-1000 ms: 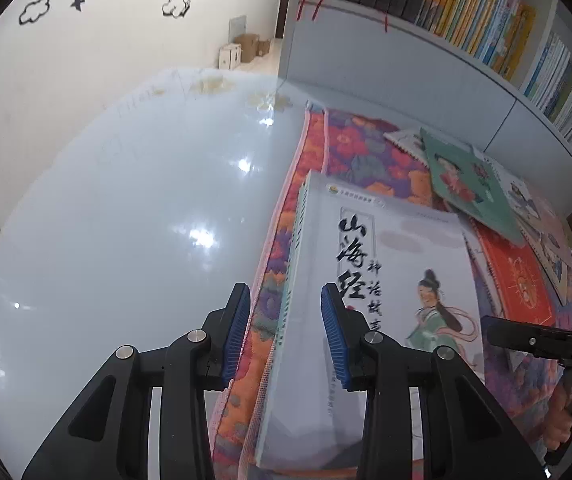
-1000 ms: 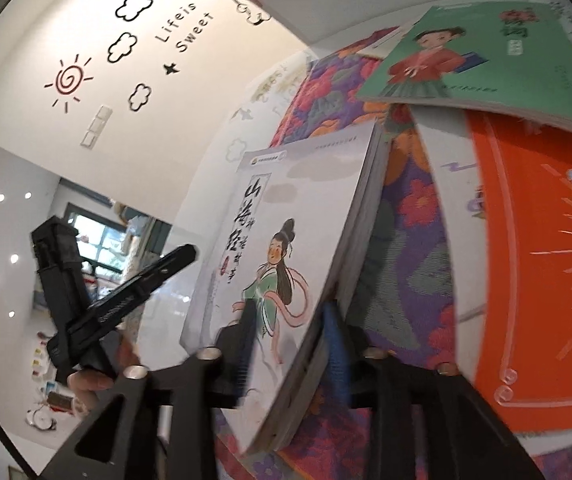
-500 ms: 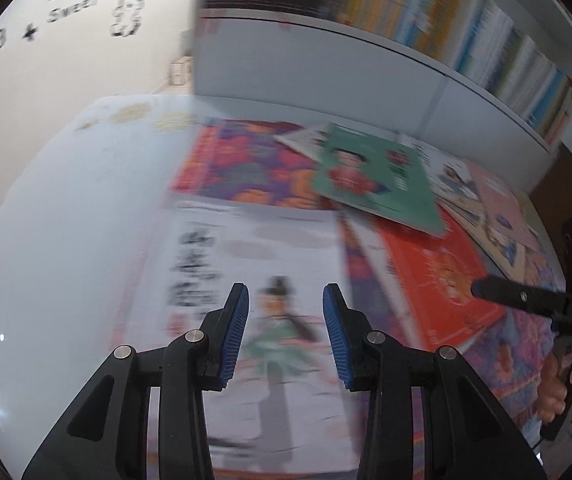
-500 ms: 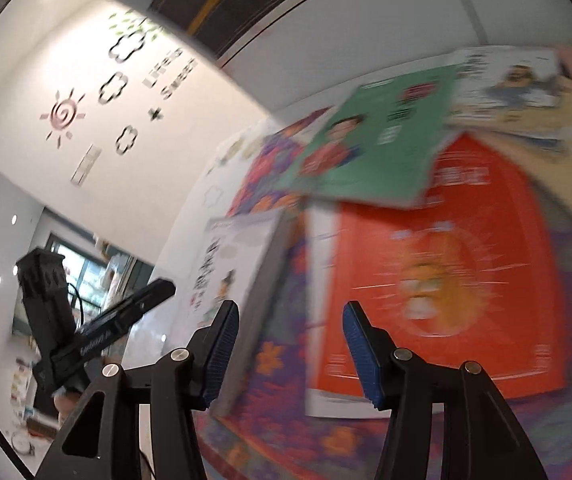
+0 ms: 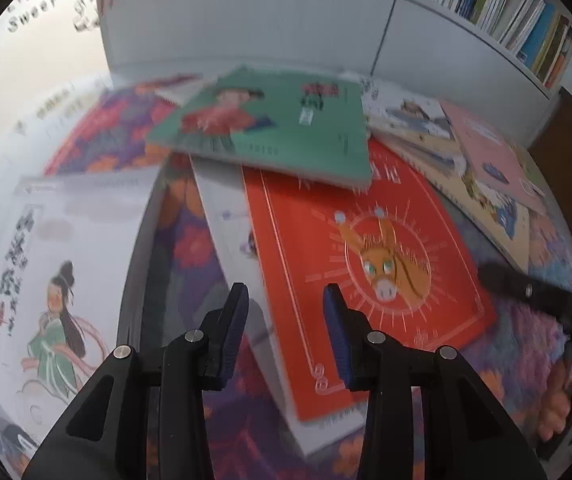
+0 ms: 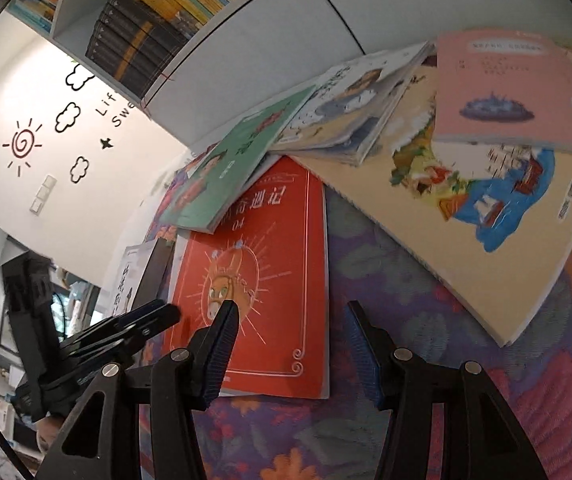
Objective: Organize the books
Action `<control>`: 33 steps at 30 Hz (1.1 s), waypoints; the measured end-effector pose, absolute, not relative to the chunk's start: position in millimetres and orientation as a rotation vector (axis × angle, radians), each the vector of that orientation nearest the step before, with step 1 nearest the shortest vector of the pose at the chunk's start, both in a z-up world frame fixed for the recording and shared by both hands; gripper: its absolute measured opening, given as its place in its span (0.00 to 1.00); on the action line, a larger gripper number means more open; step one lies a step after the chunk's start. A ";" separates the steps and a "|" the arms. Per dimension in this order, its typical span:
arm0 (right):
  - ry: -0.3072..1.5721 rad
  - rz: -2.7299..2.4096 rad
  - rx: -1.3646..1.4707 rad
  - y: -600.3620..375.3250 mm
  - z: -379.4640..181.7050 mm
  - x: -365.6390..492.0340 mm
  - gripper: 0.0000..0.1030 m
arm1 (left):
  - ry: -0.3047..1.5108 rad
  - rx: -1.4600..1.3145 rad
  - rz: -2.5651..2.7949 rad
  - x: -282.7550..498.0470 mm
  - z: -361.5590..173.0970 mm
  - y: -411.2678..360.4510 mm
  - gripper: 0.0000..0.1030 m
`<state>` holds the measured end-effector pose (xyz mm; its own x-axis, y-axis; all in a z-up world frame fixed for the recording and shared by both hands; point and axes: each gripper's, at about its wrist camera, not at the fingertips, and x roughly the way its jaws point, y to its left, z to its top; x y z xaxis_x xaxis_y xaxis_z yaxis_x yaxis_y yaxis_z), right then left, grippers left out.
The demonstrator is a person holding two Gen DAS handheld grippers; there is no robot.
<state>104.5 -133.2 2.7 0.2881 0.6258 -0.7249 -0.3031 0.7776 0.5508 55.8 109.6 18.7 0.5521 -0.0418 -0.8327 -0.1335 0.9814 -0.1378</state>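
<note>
Left wrist view: left hand-held gripper (image 5: 286, 322) hangs over the near edge of the red book (image 5: 366, 264), jaws apart, nothing between the pads; frame is motion-blurred. Only this view shows the white book (image 5: 66, 264) cover in full, lying flat at 9 o'clock of the red book on the floral cloth (image 5: 190, 248) that covers the desk; the right wrist view catches only a sliver of it (image 6: 132, 276). This view also shows the right hand-held gripper's black body at 3 o'clock and the person's fingers (image 5: 558, 412) on its handle. Right wrist view: right hand-held gripper (image 6: 290, 348) has its jaws apart and empty above the red book's (image 6: 262, 264) near right corner; the left tool's black frame sits at 8 o'clock. Only this view shows the cream book (image 6: 486, 216) cover clearly. Count of loose books on the cloth: six seen, namely white, red, green (image 5: 278, 128), grey-white picture book (image 6: 350, 108), cream, pink (image 6: 514, 84). Overlaps: green book lies on the red book's far edge; pink lies on cream; a further white cover shows under the red book's left edge in the left view. A wall shelf (image 6: 154, 28) of upright books runs at 12 o'clock behind the desk.
</note>
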 end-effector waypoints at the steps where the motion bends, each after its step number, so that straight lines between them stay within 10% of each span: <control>1: 1.106 0.650 0.336 -134.1 -0.2 103.1 0.51 | 0.989 -0.201 0.042 57.2 17.5 106.7 0.35; 5: 0.989 0.708 0.323 -139.2 -6.0 87.2 0.51 | 0.925 -0.208 0.040 52.7 13.9 94.5 0.55; 33: 0.971 0.728 0.310 -135.0 -2.9 80.9 0.53 | 0.842 -0.127 0.051 40.9 9.9 76.4 0.56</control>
